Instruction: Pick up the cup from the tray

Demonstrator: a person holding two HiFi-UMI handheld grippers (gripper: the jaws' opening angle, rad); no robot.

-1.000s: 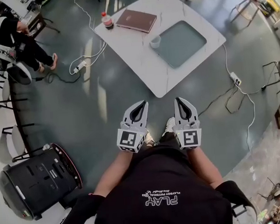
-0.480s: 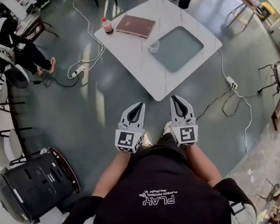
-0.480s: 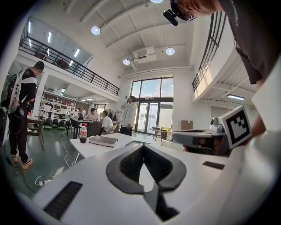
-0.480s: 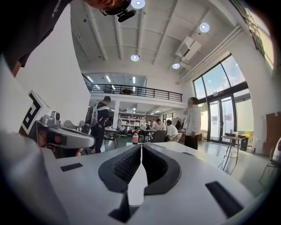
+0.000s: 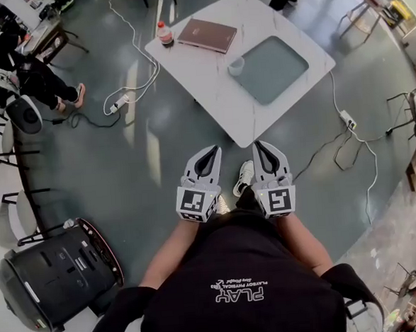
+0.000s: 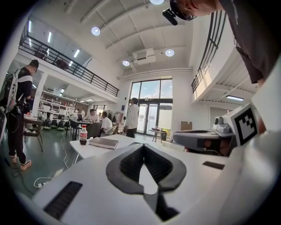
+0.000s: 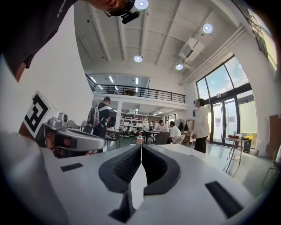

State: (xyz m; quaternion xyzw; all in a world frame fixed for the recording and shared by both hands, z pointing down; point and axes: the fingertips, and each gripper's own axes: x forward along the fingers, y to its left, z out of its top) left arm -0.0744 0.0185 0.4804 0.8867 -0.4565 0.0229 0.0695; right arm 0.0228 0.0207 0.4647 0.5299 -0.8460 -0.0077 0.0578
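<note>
A small white cup stands at the left edge of the grey-green tray on the white table. My left gripper and right gripper are held side by side close to my body. They hang over the floor, short of the table's near corner. Both are shut with nothing between the jaws. The left gripper view looks level across the tabletop, as does the right gripper view. Neither shows the cup.
A brown book and a red-capped bottle lie on the table's far side. Cables and power strips run over the floor on both sides. A black round machine stands at lower left. A person sits at upper left.
The view has shifted a little, and the table's near corner sits slightly further right. A shoe now shows between the grippers. Both grippers stay shut and side by side.
</note>
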